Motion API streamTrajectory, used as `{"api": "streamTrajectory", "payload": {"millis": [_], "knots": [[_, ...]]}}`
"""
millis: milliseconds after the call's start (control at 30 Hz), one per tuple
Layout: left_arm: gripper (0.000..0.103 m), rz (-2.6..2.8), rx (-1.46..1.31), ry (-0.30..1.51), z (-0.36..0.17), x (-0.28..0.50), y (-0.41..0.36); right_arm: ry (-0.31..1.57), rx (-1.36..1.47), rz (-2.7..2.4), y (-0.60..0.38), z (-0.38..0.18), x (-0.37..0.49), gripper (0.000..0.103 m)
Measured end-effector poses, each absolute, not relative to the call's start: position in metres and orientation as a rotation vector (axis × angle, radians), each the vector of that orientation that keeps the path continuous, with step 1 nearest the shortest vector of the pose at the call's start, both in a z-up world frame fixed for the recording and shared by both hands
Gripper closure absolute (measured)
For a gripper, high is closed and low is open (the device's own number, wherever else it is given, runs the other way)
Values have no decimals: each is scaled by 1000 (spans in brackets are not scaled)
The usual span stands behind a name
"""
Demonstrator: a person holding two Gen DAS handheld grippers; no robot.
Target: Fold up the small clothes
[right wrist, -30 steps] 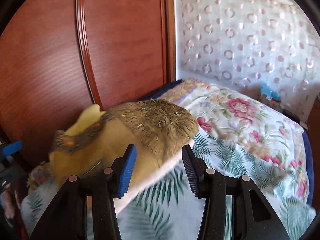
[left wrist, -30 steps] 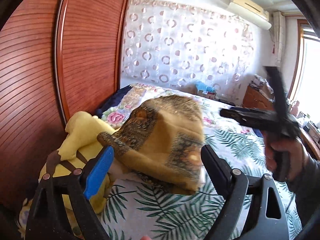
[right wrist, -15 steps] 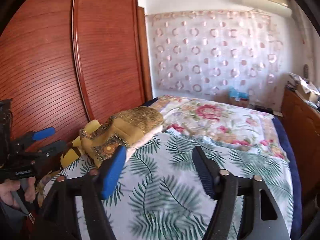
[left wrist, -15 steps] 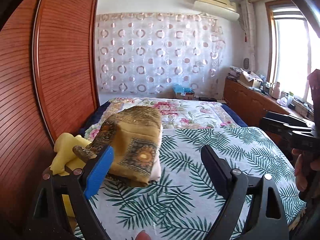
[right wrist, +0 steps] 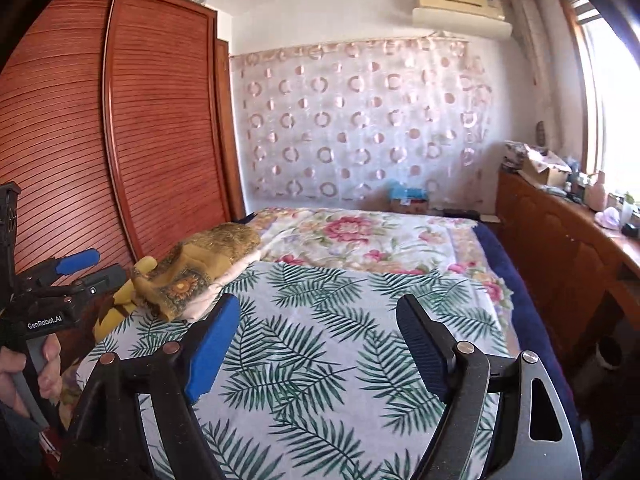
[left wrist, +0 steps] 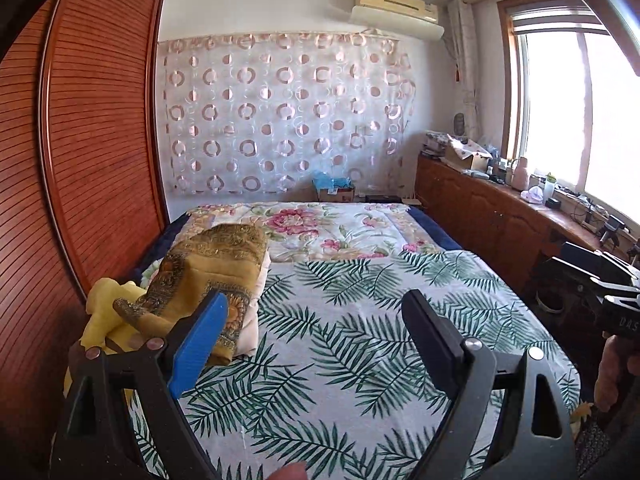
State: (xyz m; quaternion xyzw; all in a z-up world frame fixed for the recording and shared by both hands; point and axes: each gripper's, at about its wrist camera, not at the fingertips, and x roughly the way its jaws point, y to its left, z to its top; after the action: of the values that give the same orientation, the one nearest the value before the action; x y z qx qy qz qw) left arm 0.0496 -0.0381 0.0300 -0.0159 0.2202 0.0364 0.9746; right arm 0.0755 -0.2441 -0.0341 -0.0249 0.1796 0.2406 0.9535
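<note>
A folded mustard-gold patterned garment (left wrist: 212, 272) lies on top of a small pile at the bed's left edge, over a cream piece (left wrist: 256, 304) and beside a yellow cloth (left wrist: 108, 312). The pile also shows in the right wrist view (right wrist: 196, 268). My left gripper (left wrist: 312, 344) is open and empty, held above the palm-leaf sheet, right of the pile. My right gripper (right wrist: 320, 344) is open and empty, held back over the near half of the bed. The left gripper also shows at the left edge of the right wrist view (right wrist: 80, 268).
The bed has a palm-leaf sheet (left wrist: 360, 340) in front and a floral quilt (left wrist: 320, 228) behind. A red-brown wardrobe (left wrist: 80, 140) stands close on the left. A wooden cabinet (left wrist: 500, 216) with clutter runs under the window on the right.
Both grippers have pulled back and away from the pile, which now lies alone on the bed. The views have widened from a close look at the garment to the whole room.
</note>
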Motion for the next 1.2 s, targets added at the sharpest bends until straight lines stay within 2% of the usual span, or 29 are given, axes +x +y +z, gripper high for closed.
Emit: {"api": "streamTrajectory", "payload": {"millis": [367,633,1200], "knots": [[14,47,-7,383,68,35,-60,268,-7,431,-244,-27,22,21],[14,53,-7,369,73,29,-61,266,17,421,-236,-43,31,21],[14,66,1,368,72,25,-60,267,24,401,-250,-39,37,21]]}}
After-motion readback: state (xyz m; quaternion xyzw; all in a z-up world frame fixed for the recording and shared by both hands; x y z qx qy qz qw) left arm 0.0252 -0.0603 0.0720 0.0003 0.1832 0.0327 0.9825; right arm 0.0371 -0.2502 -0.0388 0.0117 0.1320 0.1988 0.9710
